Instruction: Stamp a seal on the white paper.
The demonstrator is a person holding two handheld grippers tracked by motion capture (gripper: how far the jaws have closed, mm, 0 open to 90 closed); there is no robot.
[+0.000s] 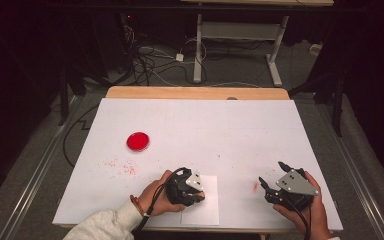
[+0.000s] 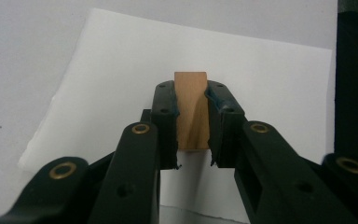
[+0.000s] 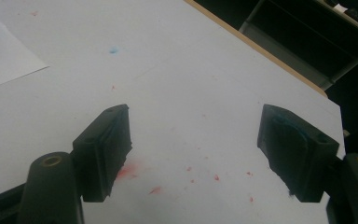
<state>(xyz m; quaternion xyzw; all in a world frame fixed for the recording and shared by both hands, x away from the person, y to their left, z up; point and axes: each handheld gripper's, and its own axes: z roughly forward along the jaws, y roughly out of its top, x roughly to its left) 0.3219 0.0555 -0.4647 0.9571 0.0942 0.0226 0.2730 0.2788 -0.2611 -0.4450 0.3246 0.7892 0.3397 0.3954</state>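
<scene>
A small tan wooden block [image 2: 192, 111] stands clamped between the pads of my left gripper [image 2: 192, 121], just above a white sheet of paper [image 2: 121, 70]. From above, the left gripper [image 1: 200, 192] hovers over that paper [image 1: 207, 210] near the table's front edge, held by a hand in a pale sleeve. My right gripper [image 1: 272, 175] sits at the front right, jaws wide apart with nothing between them [image 3: 196, 149]; red smears [image 3: 126, 171] mark the white table cover below it.
A red round dish [image 1: 138, 141] lies on the left part of the white table cover [image 1: 205, 130], with red specks [image 1: 122, 166] in front of it. A red smudge [image 1: 255, 186] lies between the grippers. Cables and a desk frame stand on the floor beyond the far edge.
</scene>
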